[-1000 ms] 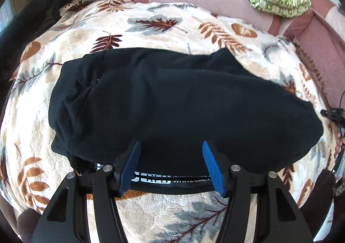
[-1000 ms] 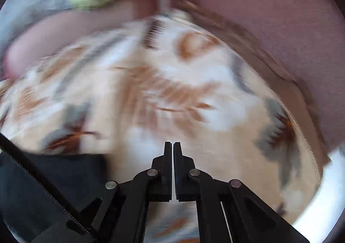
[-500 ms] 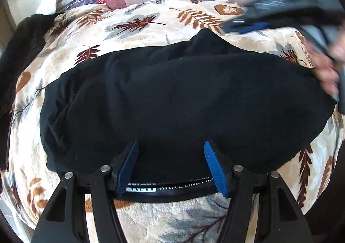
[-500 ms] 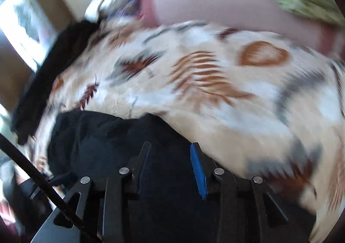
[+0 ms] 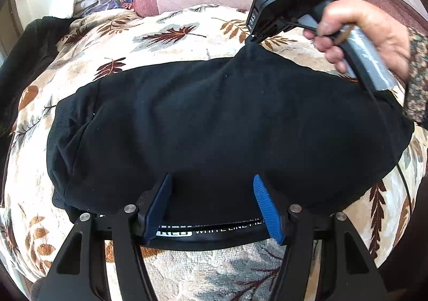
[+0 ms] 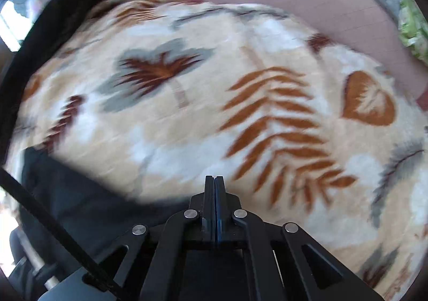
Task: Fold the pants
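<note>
Left wrist: my left gripper (image 5: 211, 203) spread over soft, limp black fleece pants (image 5: 214, 124); right gripper (image 5: 254, 39) pinched their far edge; waistband nearest looked grabbable.

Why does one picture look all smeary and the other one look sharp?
Right wrist view: the leaf-print blanket and black pants are smeared by motion blur, while the right gripper itself looks crisp. Left wrist view: the pants and left gripper are sharp; the fisheye lens bulges everything and darkens the corners, and bright daylight washes out the top left.
</note>
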{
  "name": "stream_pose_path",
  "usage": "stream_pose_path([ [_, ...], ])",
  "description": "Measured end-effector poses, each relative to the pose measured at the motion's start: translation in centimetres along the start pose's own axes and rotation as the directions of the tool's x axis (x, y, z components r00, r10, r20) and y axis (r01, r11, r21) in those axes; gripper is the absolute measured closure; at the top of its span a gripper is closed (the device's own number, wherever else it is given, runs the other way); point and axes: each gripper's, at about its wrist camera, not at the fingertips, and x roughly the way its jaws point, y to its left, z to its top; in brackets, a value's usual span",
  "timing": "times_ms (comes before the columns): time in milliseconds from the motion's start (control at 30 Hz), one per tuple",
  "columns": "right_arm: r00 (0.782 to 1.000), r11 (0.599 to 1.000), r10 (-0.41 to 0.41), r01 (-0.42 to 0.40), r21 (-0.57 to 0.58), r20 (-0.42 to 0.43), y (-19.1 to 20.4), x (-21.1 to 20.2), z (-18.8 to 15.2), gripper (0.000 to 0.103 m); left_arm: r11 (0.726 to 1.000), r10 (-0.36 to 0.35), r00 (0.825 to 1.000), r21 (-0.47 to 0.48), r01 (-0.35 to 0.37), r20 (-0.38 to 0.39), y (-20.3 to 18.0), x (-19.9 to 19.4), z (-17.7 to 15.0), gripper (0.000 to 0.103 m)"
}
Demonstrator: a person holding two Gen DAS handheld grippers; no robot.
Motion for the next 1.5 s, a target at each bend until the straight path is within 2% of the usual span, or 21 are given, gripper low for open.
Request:
stream_pose_path([
  [67,0.999,0.999,-0.036,0.037,0.039,-0.008,-1.0,0.5,0.4,0.103,1.000,-0.026,1.000,0.003,0.026,-0.002,0.3,-0.3,0.1,0.040],
  [133,0.998,0.993,-0.067,0.066,0.098,0.013,-2.2,-0.3,0.4,0.102,0.991,-0.131,0.991,-0.035,0.130,-0.021,1.5,-1.7,0.4,0.040],
  [200,0.998,0.991,-0.022,0.014,0.132,0.062,-2.7,-2.6,-0.4,0.100,0.971,-0.218,0.975,-0.092,0.221,0.038,3.1,-3.9,0.7,0.040],
  [233,0.996,0.989,0.013,-0.025,0.143,0.088,-2.8,-4.0,-1.3,0.096,0.967,-0.221,0.973,-0.111,0.228,0.070,4.1,-4.8,1.0,0.040],
  [333,0.979,0.966,0.154,-0.178,0.187,0.135,-2.5,-6.6,-5.2,0.095,0.977,-0.093,0.988,-0.182,0.114,0.120,7.3,-5.7,2.4,0.040],
  [400,0.956,0.935,0.256,-0.282,0.214,0.142,-1.6,-7.2,-8.1,0.095,0.970,-0.018,0.995,-0.241,0.043,0.102,9.3,-4.7,3.0,0.040],
  [467,0.931,0.905,0.339,-0.362,0.226,0.132,-0.4,-7.1,-10.8,0.095,0.963,0.069,0.997,-0.263,-0.058,0.031,10.5,-2.9,3.0,0.040],
  [567,0.871,0.833,0.471,-0.491,0.254,0.138,1.2,-6.4,-14.5,0.095,0.950,0.158,0.981,-0.256,-0.181,-0.109,11.0,-0.3,2.0,0.040],
  [633,0.833,0.781,0.542,-0.548,0.301,0.111,2.0,-5.2,-16.8,0.094,0.943,0.193,0.975,-0.252,-0.215,-0.109,11.1,-0.6,1.3,0.030],
  [667,0.830,0.770,0.550,-0.548,0.326,0.094,2.1,-4.7,-17.9,0.094,0.937,0.183,0.975,-0.277,-0.211,-0.125,11.6,-0.6,0.9,0.028],
  [733,0.807,0.731,0.576,-0.579,0.361,0.127,1.3,-4.8,-20.0,0.094,0.915,0.086,0.988,-0.382,-0.130,-0.130,13.7,-0.5,-0.2,0.023],
  [833,0.833,0.730,0.531,-0.544,0.413,0.158,-1.8,-6.1,-23.1,0.098,0.897,0.017,0.996,-0.438,-0.053,-0.087,15.1,-1.4,-1.1,0.023],
  [933,0.889,0.734,0.406,-0.455,0.505,0.211,-7.2,-8.0,-26.4,0.098,0.902,0.075,0.994,-0.419,-0.102,-0.080,15.4,-2.4,-1.4,0.023],
  [1000,0.919,0.674,0.293,-0.394,0.625,0.263,-11.9,-9.5,-29.3,0.098,0.894,0.049,0.996,-0.442,-0.075,-0.069,16.0,-3.0,-1.9,0.023],
  [1033,0.925,0.625,0.239,-0.379,0.682,0.296,-14.4,-10.3,-31.2,0.099,0.889,0.043,0.997,-0.452,-0.069,-0.067,16.3,-3.4,-2.1,0.023],
  [1100,0.915,0.530,0.193,-0.401,0.747,0.354,-17.5,-11.6,-33.8,0.100,0.891,0.047,0.997,-0.448,-0.073,-0.068,16.0,-3.8,-2.0,0.023],
  [1167,0.908,0.492,0.144,-0.411,0.768,0.394,-18.9,-13.2,-35.5,0.099,0.906,0.076,0.994,-0.411,-0.099,-0.072,15.1,-4.5,-1.6,0.023],
  [1200,0.920,0.508,0.073,-0.367,0.779,0.385,-19.3,-14.3,-36.0,0.096,0.919,0.080,0.995,-0.381,-0.100,-0.067,14.1,-4.8,-1.1,0.023],
  [1267,0.939,0.525,-0.035,-0.274,0.806,0.342,-19.5,-15.7,-36.7,0.051,0.944,0.062,0.997,-0.322,-0.075,-0.052,11.8,-5.1,0.3,0.023],
  [1400,0.911,0.485,-0.062,-0.330,0.810,0.408,-20.1,-17.0,-37.7,0.048,0.987,-0.001,0.999,-0.160,-0.004,-0.034,5.4,-4.6,3.5,0.023],
  [1500,0.892,0.524,-0.065,-0.351,0.776,0.447,-20.0,-18.3,-38.1,0.048,0.991,-0.113,0.992,-0.076,0.109,-0.049,-0.1,-3.4,5.8,0.023],
])
